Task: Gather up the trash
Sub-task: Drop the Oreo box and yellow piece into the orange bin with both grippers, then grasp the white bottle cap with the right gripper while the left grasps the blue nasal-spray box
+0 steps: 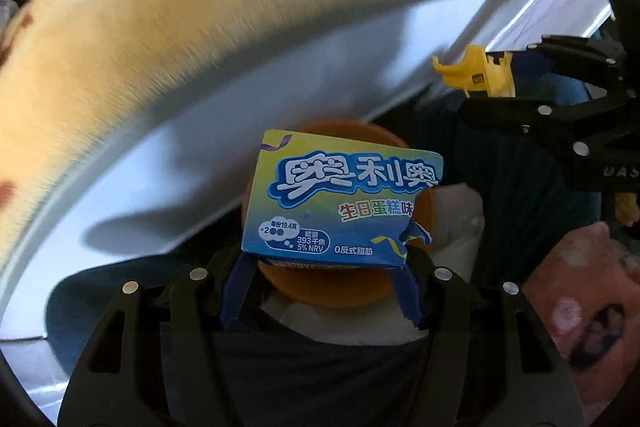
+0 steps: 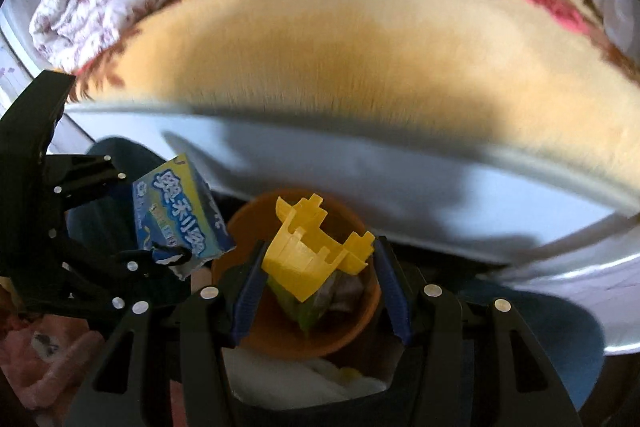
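Hovering over the orange bin, left jaws clamp a cookie box, right jaws a yellow plastic piece.

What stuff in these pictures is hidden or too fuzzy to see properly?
- Left wrist view: the orange bin is mostly covered by the cookie box, so its contents are hidden.
- Right wrist view: the trash under the yellow plastic piece is only partly visible; I cannot say what it is.
- Both views: the yellow blanket is motion-blurred, its edge pattern unclear.
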Demonstrator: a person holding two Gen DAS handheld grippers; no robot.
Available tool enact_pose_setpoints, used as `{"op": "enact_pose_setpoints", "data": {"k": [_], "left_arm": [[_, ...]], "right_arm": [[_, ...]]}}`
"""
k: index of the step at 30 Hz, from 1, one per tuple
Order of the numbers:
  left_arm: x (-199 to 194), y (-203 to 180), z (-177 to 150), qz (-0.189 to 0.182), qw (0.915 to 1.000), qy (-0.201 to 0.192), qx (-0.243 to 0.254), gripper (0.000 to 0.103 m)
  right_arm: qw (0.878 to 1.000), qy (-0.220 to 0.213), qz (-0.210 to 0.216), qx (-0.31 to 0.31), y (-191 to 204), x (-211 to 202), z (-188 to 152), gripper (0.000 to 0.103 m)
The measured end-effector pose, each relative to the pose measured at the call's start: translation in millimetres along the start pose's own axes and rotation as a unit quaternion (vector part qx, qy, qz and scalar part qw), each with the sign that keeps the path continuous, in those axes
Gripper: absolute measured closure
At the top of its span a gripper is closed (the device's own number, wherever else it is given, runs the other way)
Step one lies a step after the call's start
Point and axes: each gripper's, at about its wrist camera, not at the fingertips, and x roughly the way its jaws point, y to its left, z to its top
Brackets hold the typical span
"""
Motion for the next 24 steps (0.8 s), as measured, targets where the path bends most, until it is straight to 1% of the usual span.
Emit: {"op": "enact_pose_setpoints", "data": {"k": [3, 6, 7, 8, 10, 11, 12, 15, 19, 24], "left_arm": [[20.9, -0.8, -2.0, -0.010, 0.9995, 0.030, -0.001, 0.043], [34.8, 3.2, -2.2, -0.015, 0.9986, 0.049, -0.012, 0.043], [36.5, 4.2, -2.1, -0.014, 0.9985, 0.051, -0.014, 0.043], [38.5, 5.2, -2.4, -0.012, 0.9983, 0.054, -0.016, 0.042], [39.8, 6.1, -3.3, -0.010, 0.9981, 0.057, -0.019, 0.036], [39.7, 7.0, -3.7, -0.006, 0.9982, 0.056, -0.023, 0.030], [39.0, 8.5, -4.4, -0.002, 0.9982, 0.054, -0.026, 0.028], [35.2, 6.2, -1.8, -0.002, 0.9984, 0.045, -0.035, 0.025], [25.3, 7.2, -2.9, 0.005, 0.9991, 0.026, -0.033, 0.024], [1.1, 6.9, 1.7, 0.000, 0.9993, -0.016, -0.033, 0.024]], "right_arm": [[0.999, 0.027, 0.010, 0.014, -1.3, 15.5, -3.8, 0.050], [0.999, 0.038, 0.003, 0.013, -0.6, 23.2, -6.3, 0.049], [0.999, 0.042, 0.001, 0.014, 0.1, 25.6, -6.3, 0.045], [0.999, 0.043, -0.001, 0.018, -0.4, 27.3, -6.4, 0.035], [0.999, 0.038, -0.008, 0.026, -1.3, 28.4, -4.8, 0.028], [0.999, 0.038, -0.010, 0.028, -2.1, 28.4, -4.3, 0.027], [0.999, 0.038, -0.009, 0.032, -3.7, 28.3, -4.2, 0.027], [0.999, 0.035, -0.011, 0.041, -8.0, 25.5, -4.3, 0.026], [0.999, 0.025, -0.014, 0.046, -12.6, 18.3, -4.6, 0.026], [0.999, -0.006, -0.023, 0.048, -20.0, -1.3, 4.5, 0.026]]}}
